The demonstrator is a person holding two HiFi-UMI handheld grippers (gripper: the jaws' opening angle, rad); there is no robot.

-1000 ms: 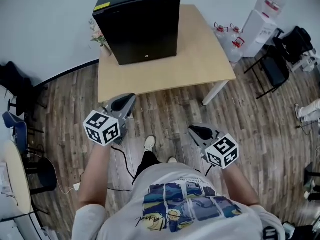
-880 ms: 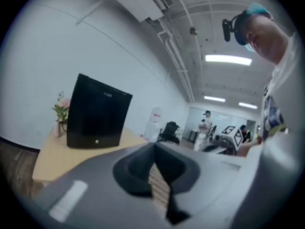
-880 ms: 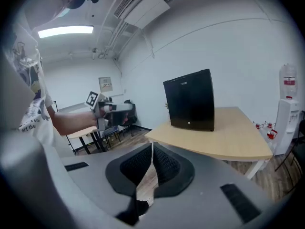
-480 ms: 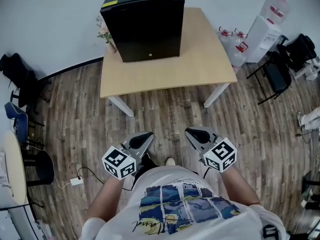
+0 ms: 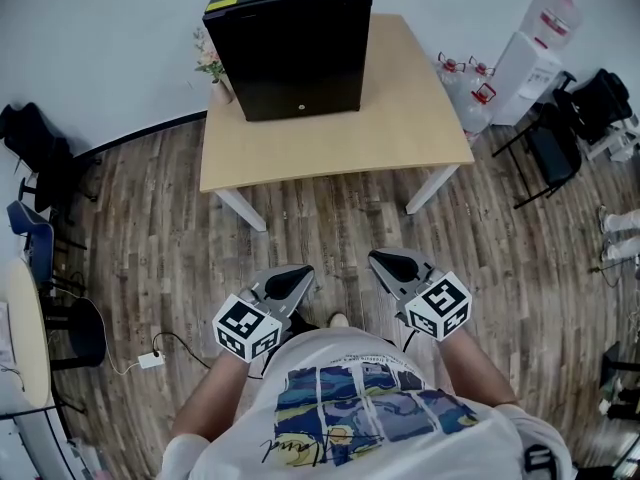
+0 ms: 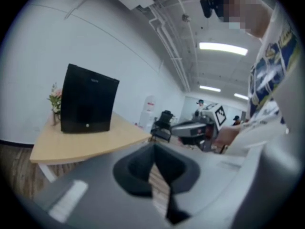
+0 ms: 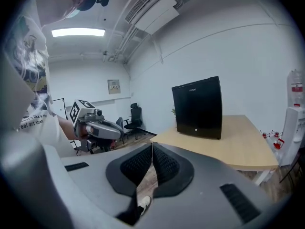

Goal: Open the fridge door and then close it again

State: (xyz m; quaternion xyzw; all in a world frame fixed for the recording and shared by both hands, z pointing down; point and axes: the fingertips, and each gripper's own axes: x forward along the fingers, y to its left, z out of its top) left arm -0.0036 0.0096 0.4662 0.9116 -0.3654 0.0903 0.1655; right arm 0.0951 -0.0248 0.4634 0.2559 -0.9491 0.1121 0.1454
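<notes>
Fingers (image 7: 167, 168) of left gripper (image 5: 292, 276) and right gripper (image 5: 382, 260) sit closed, empty, well apart from the boxy black fridge (image 5: 295, 48); its stiff door likely needs an edge pull

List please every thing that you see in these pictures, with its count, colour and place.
fridge: one, black, door closed, on the far side of the table
table: one, light wood, ahead of the person
flowers: one bunch, pink, on the table left of the fridge
water dispenser: one, white, right of the table
chair: at least one, black, far right
power strip: one, white, on the floor at left
left gripper: one, grey, shut, empty, near the body
right gripper: one, grey, shut, empty, beside it
</notes>
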